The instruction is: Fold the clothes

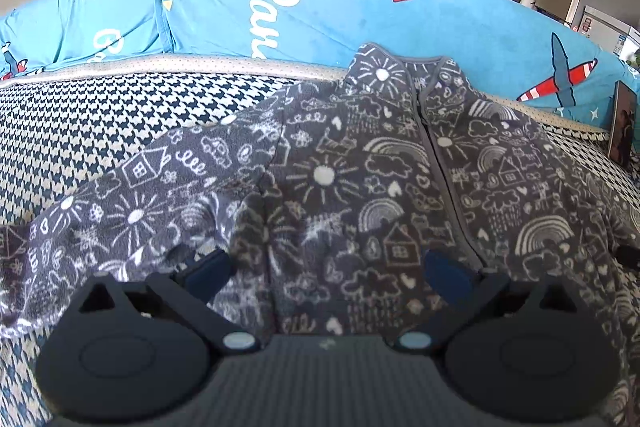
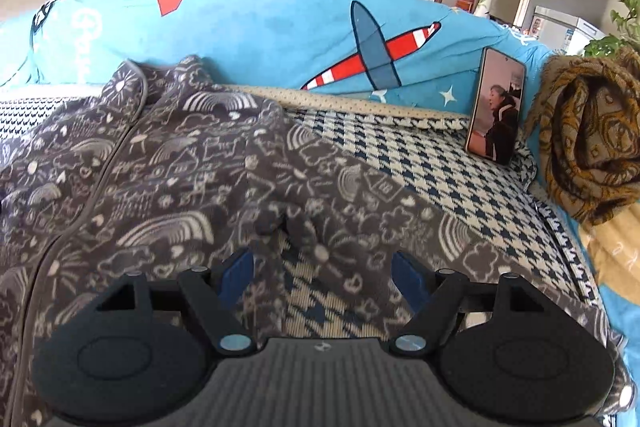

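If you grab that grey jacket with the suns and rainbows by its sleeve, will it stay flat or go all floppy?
Probably floppy: the jacket already lies in soft wrinkles on the sofa. Lifted by one sleeve, the rest would likely hang and drag behind. It looks like fuzzy fleece, so it should be light and not slippery between the pads.

A grey doodle-print jacket (image 1: 360,187) lies spread on the houndstooth sofa seat (image 1: 100,131).
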The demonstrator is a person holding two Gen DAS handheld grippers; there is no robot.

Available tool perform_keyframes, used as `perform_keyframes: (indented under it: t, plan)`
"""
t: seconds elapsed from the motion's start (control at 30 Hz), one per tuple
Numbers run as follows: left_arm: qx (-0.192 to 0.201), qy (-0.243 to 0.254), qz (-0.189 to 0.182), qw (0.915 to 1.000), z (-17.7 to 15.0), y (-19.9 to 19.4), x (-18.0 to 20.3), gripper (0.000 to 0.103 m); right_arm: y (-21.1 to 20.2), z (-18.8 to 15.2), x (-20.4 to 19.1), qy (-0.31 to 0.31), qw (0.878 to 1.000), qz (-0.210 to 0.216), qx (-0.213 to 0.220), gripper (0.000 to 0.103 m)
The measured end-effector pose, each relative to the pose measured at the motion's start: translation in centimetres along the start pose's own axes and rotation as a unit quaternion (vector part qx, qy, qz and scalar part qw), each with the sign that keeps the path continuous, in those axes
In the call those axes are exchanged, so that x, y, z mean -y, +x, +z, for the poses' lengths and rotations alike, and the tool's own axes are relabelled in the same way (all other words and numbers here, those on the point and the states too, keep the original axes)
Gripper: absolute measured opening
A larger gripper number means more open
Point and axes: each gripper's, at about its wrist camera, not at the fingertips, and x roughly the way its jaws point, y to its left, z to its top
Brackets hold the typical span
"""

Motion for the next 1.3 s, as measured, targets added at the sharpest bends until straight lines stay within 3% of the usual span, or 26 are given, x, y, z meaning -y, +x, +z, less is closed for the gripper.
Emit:
perform_keyframes:
  t: [0.1,0.17,0.2,0.5,0.8,0.9,1.03,1.3]
  plan:
    - [-0.001,0.018,0.015,0.9997,-1.2,-0.3,-0.2,0.103,0.4,-1.2,-0.1,-0.005,1.0,0.007,-0.03,0.075]
    - [-0.003,0.023,0.034,0.9992,-1.8,-0.2,-0.7,0.103,0.9,-1.9,-0.2,-0.025,0.998,-0.028,-0.043,0.075]
    - [-0.005,0.022,0.043,0.9988,-2.0,0.0,-1.1,0.103,1.0,-2.2,-0.2,-0.034,0.997,-0.044,-0.045,0.08]
    - [-0.042,-0.045,0.088,0.9942,-4.2,0.1,-5.3,0.103,0.2,-3.3,1.3,-0.005,0.997,-0.073,-0.038,0.083]
    - [-0.025,-0.066,0.091,0.9934,-6.4,-2.4,-6.7,0.103,-2.4,-4.4,2.1,0.016,0.996,-0.084,-0.022,0.083]
    - [-0.023,-0.085,0.086,0.9924,-6.9,-3.1,-7.4,0.103,-3.7,-5.2,2.6,0.034,0.997,-0.072,-0.019,0.084]
    - [-0.024,-0.088,0.118,0.9888,-7.5,-3.9,-7.9,0.103,-5.4,-6.3,3.2,0.054,0.998,-0.043,-0.011,0.085]
    - [-0.014,-0.094,0.118,0.9885,-8.4,-4.8,-9.1,0.103,-7.2,-8.4,2.9,0.072,0.997,-0.009,-0.017,0.085]
